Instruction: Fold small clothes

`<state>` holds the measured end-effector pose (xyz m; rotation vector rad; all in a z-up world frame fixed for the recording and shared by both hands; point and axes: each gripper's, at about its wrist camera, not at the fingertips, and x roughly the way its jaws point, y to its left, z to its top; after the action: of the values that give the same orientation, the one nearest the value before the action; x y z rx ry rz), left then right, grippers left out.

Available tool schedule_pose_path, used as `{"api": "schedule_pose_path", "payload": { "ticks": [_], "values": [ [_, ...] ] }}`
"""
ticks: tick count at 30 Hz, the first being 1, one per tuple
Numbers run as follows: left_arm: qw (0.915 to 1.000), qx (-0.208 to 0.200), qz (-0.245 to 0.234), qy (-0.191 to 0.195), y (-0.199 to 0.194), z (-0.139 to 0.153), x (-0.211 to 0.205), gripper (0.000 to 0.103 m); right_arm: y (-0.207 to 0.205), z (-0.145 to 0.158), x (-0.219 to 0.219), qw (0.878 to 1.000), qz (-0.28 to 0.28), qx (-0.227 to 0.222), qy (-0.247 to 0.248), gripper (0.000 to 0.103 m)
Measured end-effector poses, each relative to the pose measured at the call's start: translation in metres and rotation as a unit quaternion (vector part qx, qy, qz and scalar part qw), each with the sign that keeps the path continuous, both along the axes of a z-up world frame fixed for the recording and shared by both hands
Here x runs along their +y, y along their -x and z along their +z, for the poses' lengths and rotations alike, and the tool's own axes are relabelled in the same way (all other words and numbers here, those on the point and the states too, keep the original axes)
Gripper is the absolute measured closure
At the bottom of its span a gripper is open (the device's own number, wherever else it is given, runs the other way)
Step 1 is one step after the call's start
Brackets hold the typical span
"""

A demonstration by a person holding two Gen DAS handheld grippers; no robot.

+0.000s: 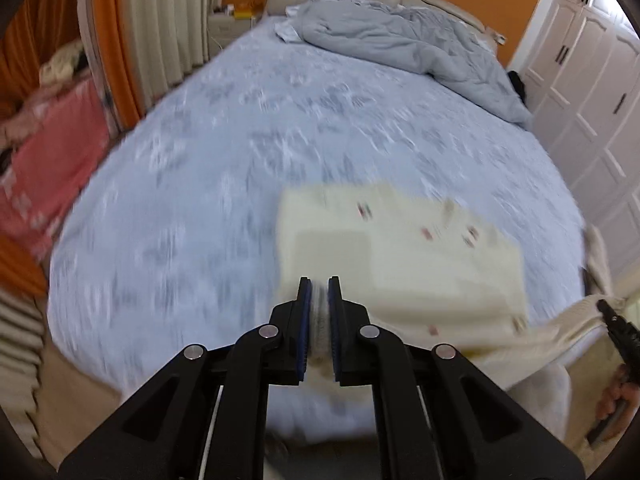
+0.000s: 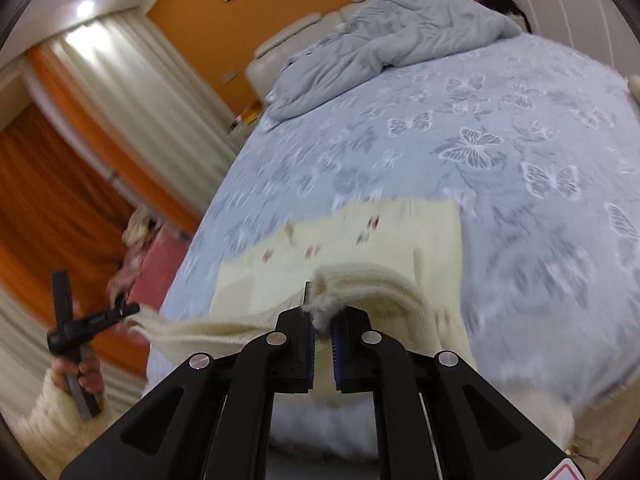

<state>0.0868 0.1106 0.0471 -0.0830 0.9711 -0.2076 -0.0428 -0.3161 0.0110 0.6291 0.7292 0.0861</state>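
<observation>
Both the left claw and right claw grip the cream garment near the bed's front edge; keep its held edge taut and level while folding.

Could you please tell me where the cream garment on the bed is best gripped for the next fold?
Probably along its thick near hem, at the two corners, coming from the foot of the bed. The cream garment lies flat beyond that edge, and the left hand-held gripper and right hand-held gripper already pinch it there.

No writing can be read anywhere; the red-edged sticker is cut off.
</observation>
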Motion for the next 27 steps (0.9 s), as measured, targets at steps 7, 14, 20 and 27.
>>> {"api": "schedule_pose_path", "payload": {
  "ticks": [7,14,20,27],
  "values": [
    [0.9971,0.033,0.04,-0.056,-0.116,-0.078,-0.032,0.094,-0.119,-0.088,-0.024,0.995,-0.037,0.087,-0.013,0.085],
    [0.9935,0.048,0.097,0.036,-0.111,-0.103,0.009,0.038,-0.096,-0.09,-0.046,0.992,-0.11,0.063,0.012,0.039],
    [0.9984,0.046,0.033,0.004,-0.102,-0.118,-0.015,0.029,-0.111,-0.117,-0.042,0.99,-0.063,0.111,0.065,0.039],
    [0.9951,0.09,0.038,0.011,-0.111,-0.139,-0.031,0.093,-0.134,-0.136,-0.021,0.988,-0.024,0.14,0.055,0.095]
  ]
}}
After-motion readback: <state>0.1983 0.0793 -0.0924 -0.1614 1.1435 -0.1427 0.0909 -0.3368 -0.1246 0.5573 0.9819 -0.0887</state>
